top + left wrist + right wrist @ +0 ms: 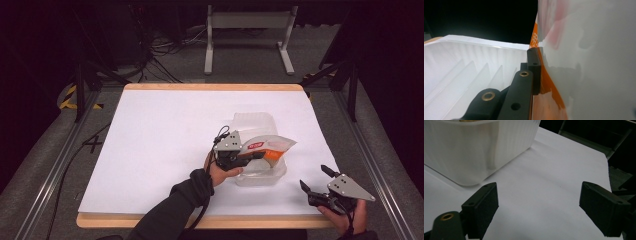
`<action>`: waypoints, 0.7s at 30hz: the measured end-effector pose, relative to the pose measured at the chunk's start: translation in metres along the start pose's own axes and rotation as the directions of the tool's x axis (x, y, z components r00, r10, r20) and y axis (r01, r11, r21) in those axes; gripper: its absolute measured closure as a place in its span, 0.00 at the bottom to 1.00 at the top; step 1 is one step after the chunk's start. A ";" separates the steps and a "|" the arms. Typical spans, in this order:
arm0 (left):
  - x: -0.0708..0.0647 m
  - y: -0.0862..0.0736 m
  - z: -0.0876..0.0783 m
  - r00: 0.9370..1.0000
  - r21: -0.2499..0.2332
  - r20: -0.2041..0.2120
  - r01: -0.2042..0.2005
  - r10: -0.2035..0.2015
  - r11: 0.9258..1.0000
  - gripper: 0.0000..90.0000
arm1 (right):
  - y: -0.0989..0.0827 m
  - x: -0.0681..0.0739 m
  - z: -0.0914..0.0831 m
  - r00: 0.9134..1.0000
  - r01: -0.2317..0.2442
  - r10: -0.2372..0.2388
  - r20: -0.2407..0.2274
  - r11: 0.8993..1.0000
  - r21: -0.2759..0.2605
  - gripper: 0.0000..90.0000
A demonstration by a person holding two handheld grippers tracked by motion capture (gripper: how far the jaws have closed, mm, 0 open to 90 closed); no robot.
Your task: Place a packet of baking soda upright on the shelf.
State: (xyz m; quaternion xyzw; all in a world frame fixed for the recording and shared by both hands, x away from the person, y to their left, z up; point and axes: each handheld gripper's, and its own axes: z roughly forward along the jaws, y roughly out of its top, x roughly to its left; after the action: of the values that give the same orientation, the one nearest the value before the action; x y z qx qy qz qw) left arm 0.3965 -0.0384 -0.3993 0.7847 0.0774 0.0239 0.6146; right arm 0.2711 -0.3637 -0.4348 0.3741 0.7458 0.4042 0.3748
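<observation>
The packet (267, 146), silver with an orange and red print, is held above the open plastic tub (260, 172), its lower edge at the tub's mouth. The left tongs (260, 156) pinch the packet's near edge; in the left gripper view the black jaws are pressed together on the foil (586, 62), with the ribbed inner wall of the tub (469, 72) just beside them.

The tub is translucent white and stands on the white counter (160, 150), right of centre and toward the near edge. In the right gripper view its rounded corner (474, 155) is near the right tongs' jaws but apart from them.

The right tongs (316, 179) are spread wide and hold nothing. They sit near the counter's near right corner, well apart from the packet, with bare counter (544, 190) between their jaws.

Beyond the counter's far edge, cables (165, 55) lie on the grey floor beside a white frame's feet (247, 42). Metal rails (60, 155) run along both sides of the counter.
</observation>
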 end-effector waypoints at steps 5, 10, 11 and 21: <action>-0.002 0.004 -0.002 1.000 0.003 -0.002 -0.010 0.010 1.000 0.98 | 0.000 -0.001 0.000 1.000 0.001 -0.001 -0.002 1.000 0.000 0.18; -0.004 0.010 -0.006 1.000 -0.001 -0.016 -0.021 0.021 1.000 0.98 | -0.001 -0.001 0.000 1.000 -0.003 0.003 0.001 1.000 -0.001 0.18; -0.005 0.010 -0.007 1.000 -0.006 -0.019 -0.018 0.018 1.000 0.98 | 0.000 -0.001 0.000 1.000 0.001 -0.001 0.002 1.000 -0.002 0.18; -0.006 0.025 -0.029 0.998 -0.045 -0.046 -0.054 0.052 0.998 0.97 | 0.000 -0.001 -0.001 1.000 0.003 -0.003 0.003 1.000 -0.004 0.18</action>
State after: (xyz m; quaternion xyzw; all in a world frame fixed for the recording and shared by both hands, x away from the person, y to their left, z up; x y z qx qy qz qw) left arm 0.3887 -0.0171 -0.3671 0.7713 0.0698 0.0596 0.6298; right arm 0.2708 -0.3646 -0.4344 0.3728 0.7450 0.4047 0.3772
